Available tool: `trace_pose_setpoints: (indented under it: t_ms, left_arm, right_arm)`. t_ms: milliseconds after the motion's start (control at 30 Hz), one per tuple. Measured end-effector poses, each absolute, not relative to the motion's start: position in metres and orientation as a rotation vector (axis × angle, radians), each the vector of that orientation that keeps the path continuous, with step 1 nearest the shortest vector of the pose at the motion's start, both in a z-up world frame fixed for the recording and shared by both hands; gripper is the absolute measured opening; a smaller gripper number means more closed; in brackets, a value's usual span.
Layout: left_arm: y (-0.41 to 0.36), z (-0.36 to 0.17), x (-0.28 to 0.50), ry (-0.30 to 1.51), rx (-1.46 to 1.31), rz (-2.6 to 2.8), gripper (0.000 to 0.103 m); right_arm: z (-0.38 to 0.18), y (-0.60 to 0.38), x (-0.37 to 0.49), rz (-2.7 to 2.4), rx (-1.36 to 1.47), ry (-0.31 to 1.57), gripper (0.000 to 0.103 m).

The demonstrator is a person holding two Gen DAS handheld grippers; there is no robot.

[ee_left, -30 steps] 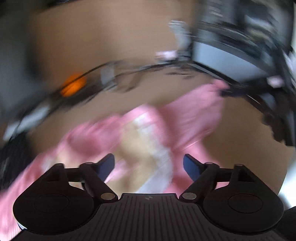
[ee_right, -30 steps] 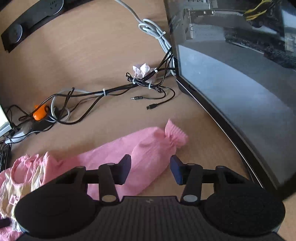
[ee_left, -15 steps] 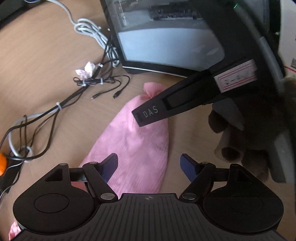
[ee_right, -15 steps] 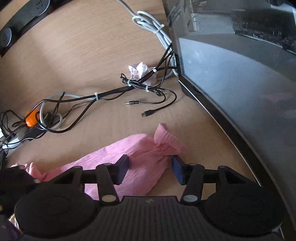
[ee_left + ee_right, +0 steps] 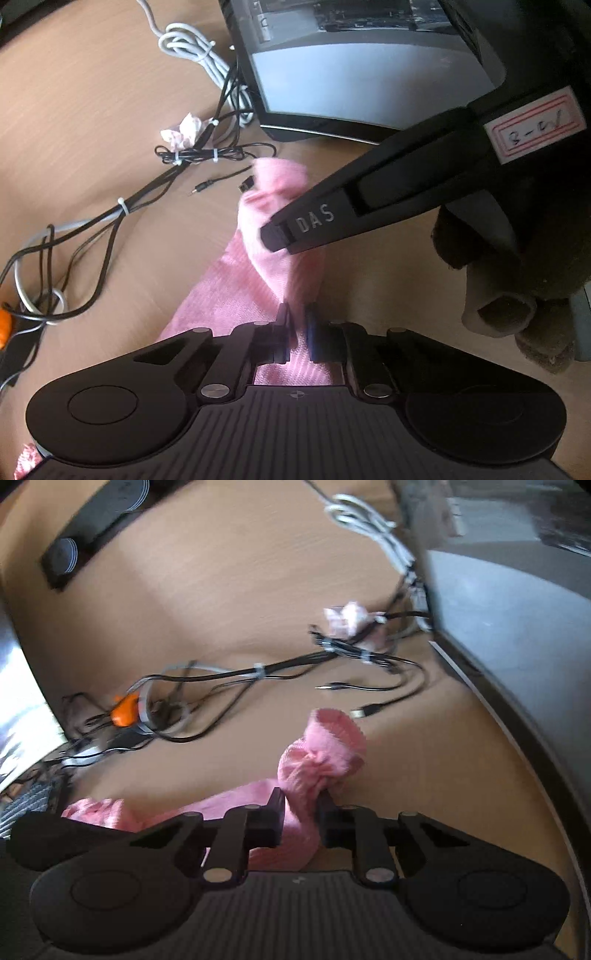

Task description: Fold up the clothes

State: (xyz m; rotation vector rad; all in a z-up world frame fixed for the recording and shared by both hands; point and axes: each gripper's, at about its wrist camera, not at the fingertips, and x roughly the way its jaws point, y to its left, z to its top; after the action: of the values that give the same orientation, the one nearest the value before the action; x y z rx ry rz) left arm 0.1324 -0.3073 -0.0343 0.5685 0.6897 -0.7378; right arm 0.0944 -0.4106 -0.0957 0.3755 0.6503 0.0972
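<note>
Both my tongs have just closed on the pink sleeve (image 5: pixel 317 764) lying on the desk (image 5: pixel 221 590), my right gripper (image 5: pixel 300 805) pinching near the gathered cuff, my left gripper (image 5: pixel 297 321) further back; it feels light, limp, stretchy.

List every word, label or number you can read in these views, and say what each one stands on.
"DAS": raised letters on the finger of the right gripper, seen from the left wrist.
Red-bordered white sticker further up that gripper: handwritten, possibly "8-D", not clearly legible.
Right wrist view: no readable text.
</note>
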Motion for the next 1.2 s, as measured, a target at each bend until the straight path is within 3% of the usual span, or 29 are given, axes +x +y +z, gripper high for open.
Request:
trace_pose_setpoints:
  t_ms: [333,567,700,767,833,900,967,1000,1100,1167,1200]
  left_arm:
    - [-0.242,0.024,0.107,0.594,0.442,-0.679,0.008]
    - [-0.124,0.062,0.073,0.541,0.297,-0.489,0.008]
    - [-0.056,0.054,0.055,0.589,0.232,-0.366,0.008]
    - [-0.032,0.041,0.05,0.64,0.209,-0.322,0.013]
    - [-0.01,0.026,0.047,0.705,0.176,-0.289,0.02]
    - [0.009,0.014,0.046,0.764,0.13,-0.273,0.029]
    - [0.023,0.009,0.044,0.804,0.073,-0.273,0.047]
    - [0.029,0.008,0.044,0.82,0.038,-0.285,0.05]
    - [0.042,0.015,0.041,0.811,-0.016,-0.301,0.065]
    - [0.049,0.018,0.043,0.794,-0.033,-0.275,0.081]
    - [0.053,0.017,0.045,0.791,-0.046,-0.255,0.082]
  right_arm:
    - [-0.024,-0.345,0.089,0.266,0.294,0.573,0.014]
    - [0.044,-0.221,0.089,0.511,0.144,0.495,0.014]
    - [0.042,-0.143,0.098,0.623,0.07,0.532,0.014]
    - [0.033,-0.11,0.104,0.654,0.042,0.57,0.015]
    - [0.024,-0.085,0.11,0.666,0.018,0.606,0.03]
    - [0.023,-0.08,0.108,0.652,0.028,0.606,0.034]
    - [0.026,-0.082,0.104,0.641,0.046,0.6,0.042]
    - [0.028,-0.088,0.101,0.619,0.04,0.591,0.048]
    - [0.025,-0.108,0.088,0.526,-0.021,0.589,0.05]
    - [0.018,-0.123,0.074,0.448,-0.106,0.596,0.052]
    - [0.012,-0.131,0.065,0.407,-0.162,0.6,0.056]
